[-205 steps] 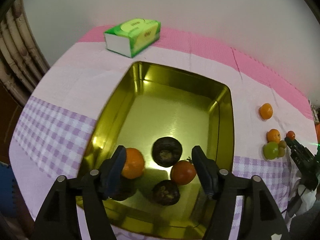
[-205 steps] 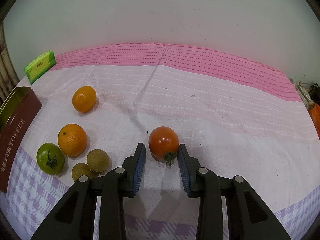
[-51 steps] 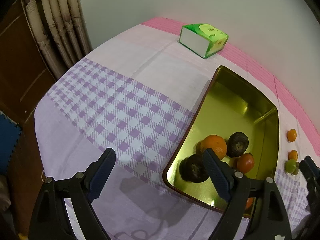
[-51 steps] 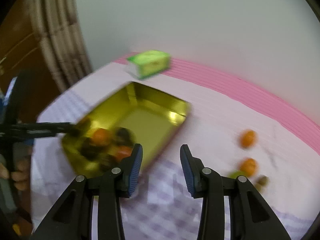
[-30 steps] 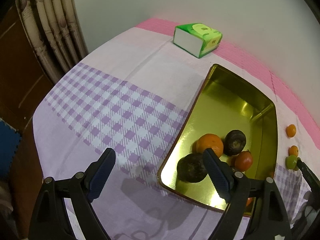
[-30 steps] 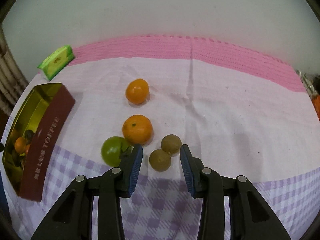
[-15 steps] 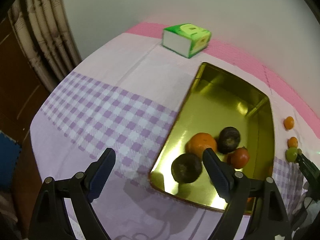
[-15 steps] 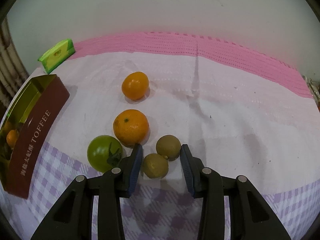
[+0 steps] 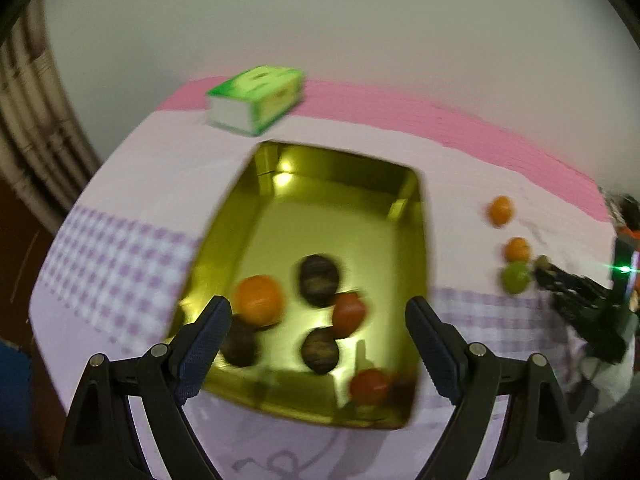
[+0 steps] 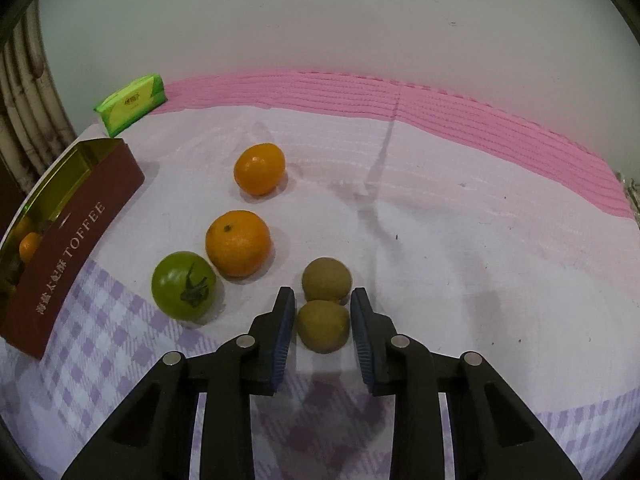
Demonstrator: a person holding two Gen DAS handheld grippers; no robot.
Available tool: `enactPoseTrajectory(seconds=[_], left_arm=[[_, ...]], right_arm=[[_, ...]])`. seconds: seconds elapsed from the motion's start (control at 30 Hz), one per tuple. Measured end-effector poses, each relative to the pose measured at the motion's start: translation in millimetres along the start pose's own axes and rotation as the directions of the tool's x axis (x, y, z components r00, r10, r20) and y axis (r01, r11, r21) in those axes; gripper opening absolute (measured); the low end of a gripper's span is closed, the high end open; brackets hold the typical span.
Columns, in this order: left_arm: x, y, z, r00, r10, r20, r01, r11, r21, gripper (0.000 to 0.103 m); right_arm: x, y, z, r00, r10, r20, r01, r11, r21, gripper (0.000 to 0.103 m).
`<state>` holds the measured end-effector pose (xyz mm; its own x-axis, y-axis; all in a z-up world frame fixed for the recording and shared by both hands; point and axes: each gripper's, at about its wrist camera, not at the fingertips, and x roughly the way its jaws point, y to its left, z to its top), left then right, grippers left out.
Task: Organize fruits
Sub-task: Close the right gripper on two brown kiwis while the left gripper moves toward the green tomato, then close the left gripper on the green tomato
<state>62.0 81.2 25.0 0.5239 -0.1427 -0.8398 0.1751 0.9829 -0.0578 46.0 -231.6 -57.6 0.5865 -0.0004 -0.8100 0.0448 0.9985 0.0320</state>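
Observation:
My right gripper (image 10: 323, 316) is open, its pads on either side of the nearer of two small brown-green fruits (image 10: 322, 331) on the tablecloth, not clamped. The second one (image 10: 327, 280) touches it just behind. A green tomato (image 10: 183, 286) and two oranges (image 10: 238, 243) (image 10: 259, 168) lie to the left. The gold toffee tin (image 10: 76, 216) stands at far left. In the blurred left wrist view my left gripper (image 9: 318, 328) is open and empty above the tin (image 9: 420, 240), which holds an orange (image 9: 258, 300), two red tomatoes (image 9: 348, 314) and three dark round fruits (image 9: 319, 275).
A green tissue pack (image 10: 130, 104) lies at the back left near the wall; it also shows in the left wrist view (image 9: 256, 100). A curtain (image 9: 36, 140) hangs beyond the table's left edge. The right gripper's body (image 9: 580, 304) shows at the right in the left wrist view.
My right gripper has moved forward and down so the nearer brown-green fruit now sits between its pads. My left gripper has swung right, over the tin's near end.

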Motion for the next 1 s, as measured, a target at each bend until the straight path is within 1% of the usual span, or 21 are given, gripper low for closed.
enactPoseTrajectory(seconds=[0.13,0.2,0.23,0.3,0.43,0.5,0.53,0.57,0.7,0.8,0.83,0.9,0.97,1.0], left_arm=[[2,-39,8,0.999,-0.043,0.007,0.042,0.997,0.069,0.086],[6,-55,8,0.998,-0.063,-0.002,0.063,0.994,0.093,0.086],[9,-65,7,0.997,-0.074,-0.009,0.075,0.991,0.109,0.086],[15,-80,5,0.996,-0.086,-0.022,0.088,0.986,0.141,0.086],[30,-110,-1,0.992,-0.116,-0.047,0.123,0.971,0.206,0.086],[38,-120,-2,0.988,-0.142,-0.06,0.152,0.963,0.223,0.086],[43,-126,-2,0.985,-0.158,-0.07,0.17,0.959,0.228,0.086],[48,-132,-2,0.981,-0.175,-0.078,0.189,0.955,0.229,0.086],[66,-151,-1,0.975,-0.193,-0.107,0.214,0.946,0.242,0.084],[77,-167,-3,0.967,-0.21,-0.143,0.24,0.939,0.248,0.072],[82,-170,-2,0.966,-0.211,-0.152,0.243,0.939,0.242,0.069],[88,-174,-2,0.966,-0.207,-0.155,0.24,0.942,0.234,0.067],[94,-177,-2,0.959,-0.228,-0.168,0.263,0.936,0.235,0.063],[97,-179,-1,0.959,-0.229,-0.169,0.265,0.935,0.234,0.063]], right_arm=[[1,2,1,1.0,-0.014,0.006,0.014,0.999,-0.031,0.03],[1,3,1,1.0,-0.014,0.007,0.014,0.999,-0.032,0.029],[1,2,1,1.0,-0.016,0.007,0.016,0.999,-0.031,0.027],[1,-1,1,1.0,-0.008,0.008,0.008,1.0,-0.013,0.027],[-2,-11,-3,0.999,-0.039,0.017,0.039,0.999,-0.007,0.027],[-3,-16,-4,0.997,-0.068,0.021,0.068,0.998,-0.006,0.027],[-4,-20,-6,0.998,-0.059,0.029,0.059,0.998,0.0,0.027],[-4,-22,-7,0.997,-0.072,0.038,0.073,0.997,-0.007,0.027],[-4,-24,-7,0.996,-0.075,0.039,0.074,0.997,0.008,0.027],[-4,-25,-6,0.996,-0.075,0.039,0.075,0.997,0.009,0.027],[-3,-25,-6,0.996,-0.074,0.039,0.074,0.997,0.01,0.027],[-3,-25,-6,0.997,-0.072,0.039,0.071,0.997,0.012,0.027],[-4,-26,-7,0.997,-0.069,0.039,0.069,0.998,0.015,0.027],[-4,-27,-8,0.997,-0.068,0.039,0.067,0.998,0.016,0.027]])
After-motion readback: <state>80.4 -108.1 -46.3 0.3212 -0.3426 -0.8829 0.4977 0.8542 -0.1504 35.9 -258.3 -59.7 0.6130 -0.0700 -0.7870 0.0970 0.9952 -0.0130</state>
